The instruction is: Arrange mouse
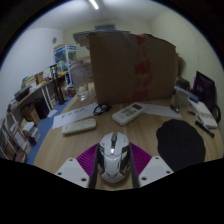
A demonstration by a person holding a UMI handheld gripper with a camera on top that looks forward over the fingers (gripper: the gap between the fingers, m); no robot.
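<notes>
A white and grey mouse [113, 157] with a dark scroll wheel sits between my gripper's [113, 150] two fingers, its nose pointing away from me. The magenta pads [88, 156] touch it on both sides, so the gripper is shut on the mouse. It is held low over the wooden table [150, 128]. A round black mouse mat [183, 143] lies on the table just to the right of the fingers.
A white keyboard [79, 125] and a white remote [127, 113] lie beyond the fingers. A large cardboard box [128, 66] stands at the table's back. Shelves with clutter [25, 110] are on the left, and more items [205, 105] are on the right.
</notes>
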